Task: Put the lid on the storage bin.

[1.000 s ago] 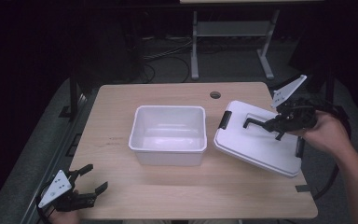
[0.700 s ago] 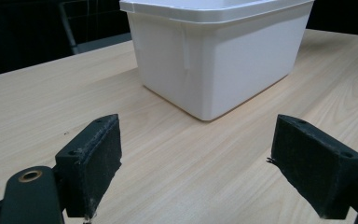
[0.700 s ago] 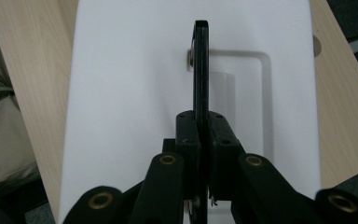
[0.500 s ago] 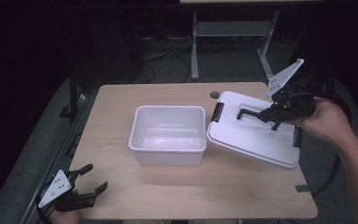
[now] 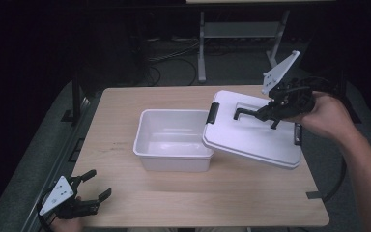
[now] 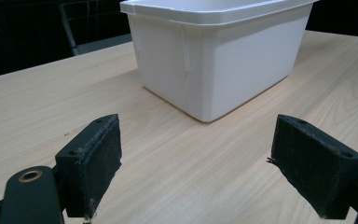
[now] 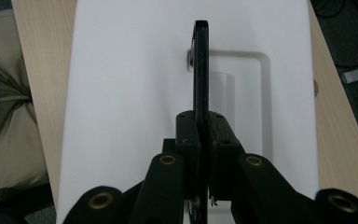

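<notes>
White plastic lid (image 5: 251,135) is hanging tilted over the counter (image 5: 125,193), overlapping the open bin's (image 5: 174,137) right rim, its black handle (image 7: 200,60) clamped in the right tongs (image 5: 265,113); left tongs (image 5: 94,186) are resting apart at the near-left corner.

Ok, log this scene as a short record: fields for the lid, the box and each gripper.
lid: white lid with black handle, lifted and tilted, its left edge over the box's right rim
box: white box, open, empty, on the table
right gripper: right gripper shut on the handle
left gripper: left gripper open, holds nothing, low at the table's near left corner
</notes>
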A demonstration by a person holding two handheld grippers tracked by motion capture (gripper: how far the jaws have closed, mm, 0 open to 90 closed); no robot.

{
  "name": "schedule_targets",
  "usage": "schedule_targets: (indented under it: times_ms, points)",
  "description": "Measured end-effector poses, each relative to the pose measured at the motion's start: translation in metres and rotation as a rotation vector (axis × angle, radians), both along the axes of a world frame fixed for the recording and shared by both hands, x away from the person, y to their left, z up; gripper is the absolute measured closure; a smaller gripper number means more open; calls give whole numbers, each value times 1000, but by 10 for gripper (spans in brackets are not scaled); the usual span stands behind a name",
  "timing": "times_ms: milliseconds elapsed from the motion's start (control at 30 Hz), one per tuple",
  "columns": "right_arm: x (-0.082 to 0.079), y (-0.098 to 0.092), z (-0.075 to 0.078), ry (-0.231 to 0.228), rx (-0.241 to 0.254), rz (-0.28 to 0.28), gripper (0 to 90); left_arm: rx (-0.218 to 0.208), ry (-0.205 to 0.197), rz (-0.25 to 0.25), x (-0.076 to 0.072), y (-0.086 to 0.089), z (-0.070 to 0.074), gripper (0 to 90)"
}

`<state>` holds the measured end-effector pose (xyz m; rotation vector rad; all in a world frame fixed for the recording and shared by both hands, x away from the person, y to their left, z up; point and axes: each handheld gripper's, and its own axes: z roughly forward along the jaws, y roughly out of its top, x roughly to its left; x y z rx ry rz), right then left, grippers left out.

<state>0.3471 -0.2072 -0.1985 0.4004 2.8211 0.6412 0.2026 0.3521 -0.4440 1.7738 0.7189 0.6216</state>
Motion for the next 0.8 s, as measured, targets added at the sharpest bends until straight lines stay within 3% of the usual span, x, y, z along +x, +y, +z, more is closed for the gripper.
schedule_targets:
  times_ms: [800]
  points:
    - [16,61,-3,7,-1,115,846,-7,-2,0,0,1,0,157]
